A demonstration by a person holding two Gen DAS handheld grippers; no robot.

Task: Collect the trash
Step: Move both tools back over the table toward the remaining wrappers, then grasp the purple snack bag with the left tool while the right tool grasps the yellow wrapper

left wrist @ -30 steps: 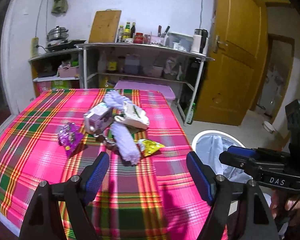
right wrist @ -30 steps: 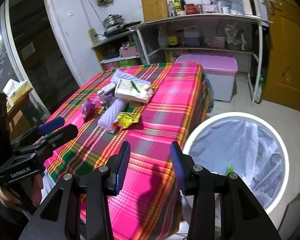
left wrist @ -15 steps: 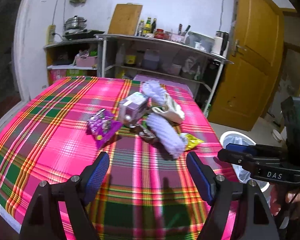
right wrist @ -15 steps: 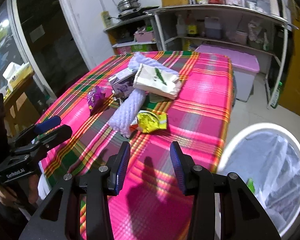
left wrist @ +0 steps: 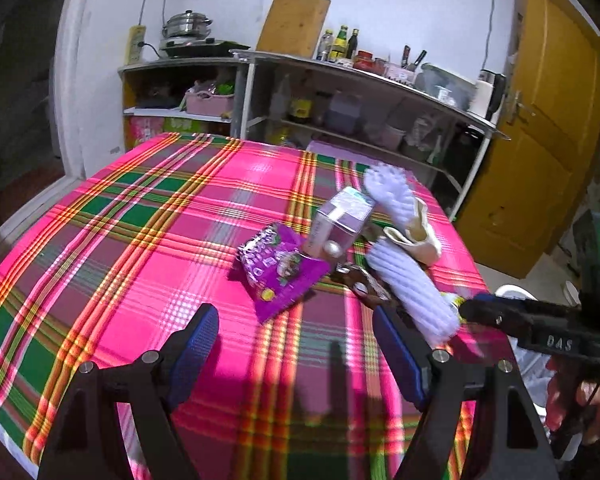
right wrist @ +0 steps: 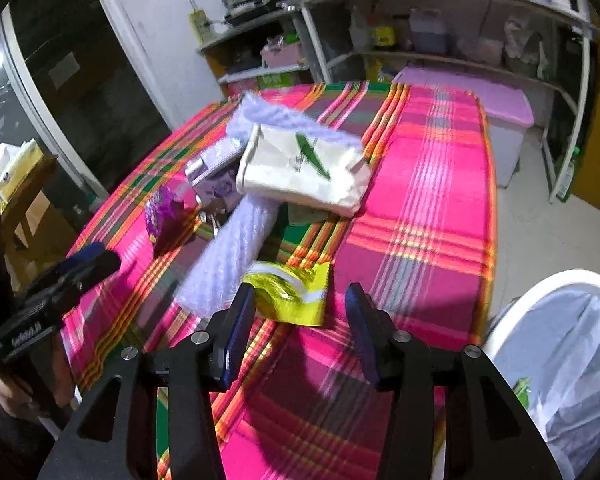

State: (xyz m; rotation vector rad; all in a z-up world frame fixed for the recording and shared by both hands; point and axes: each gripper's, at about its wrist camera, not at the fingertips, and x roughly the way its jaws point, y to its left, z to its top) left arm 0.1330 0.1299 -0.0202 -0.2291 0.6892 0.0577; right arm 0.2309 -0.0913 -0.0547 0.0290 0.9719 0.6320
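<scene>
Yellow snack wrapper lies on the plaid tablecloth, just beyond the right gripper; jaws have just been opening, nothing clamped between them. Left gripper is released and empty. Purple wrapper, lilac carton, white foam roll and cream bag cluster behind the yellow wrapper. Lined bin stands to its right, off the table.
</scene>
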